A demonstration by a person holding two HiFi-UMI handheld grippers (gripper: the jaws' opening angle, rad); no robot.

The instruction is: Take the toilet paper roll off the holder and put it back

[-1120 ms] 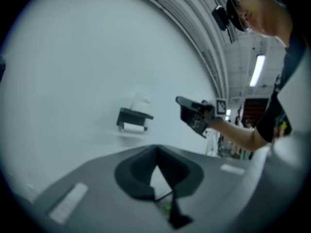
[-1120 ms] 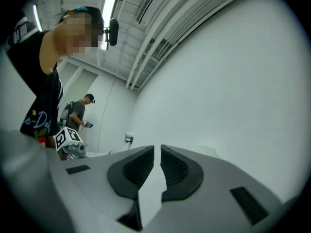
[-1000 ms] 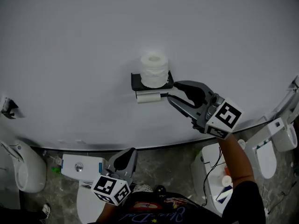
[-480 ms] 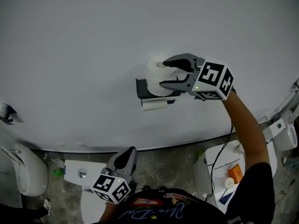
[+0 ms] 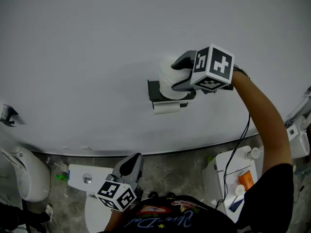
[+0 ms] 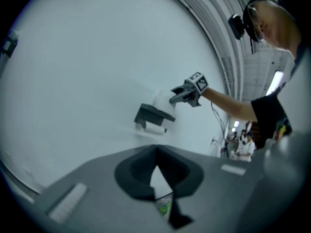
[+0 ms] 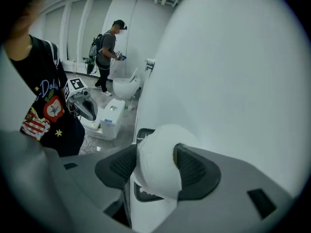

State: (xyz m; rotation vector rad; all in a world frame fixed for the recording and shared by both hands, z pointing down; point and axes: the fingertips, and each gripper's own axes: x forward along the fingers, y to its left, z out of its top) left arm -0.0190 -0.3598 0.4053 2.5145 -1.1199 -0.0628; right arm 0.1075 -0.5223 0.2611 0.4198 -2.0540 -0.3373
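Right gripper view: right gripper (image 7: pixel 155 160) jaws opening, toilet paper roll (image 7: pixel 156 142) between, not yet off holder (image 7: pixel 141 193); left gripper (image 6: pixel 156 154) clenched.

I see soft, crinkled white paper on the toilet paper roll (image 7: pixel 155 169), a matt black holder (image 5: pixel 154 91), and a smooth matt wall (image 5: pixel 97 42).

In the head view the right hand-held gripper (image 5: pixel 177 74), jaws opening with the roll between them, covers most of the white toilet paper roll (image 5: pixel 166 77). In the left gripper view a green speck (image 6: pixel 164 207) is too blurred to name.
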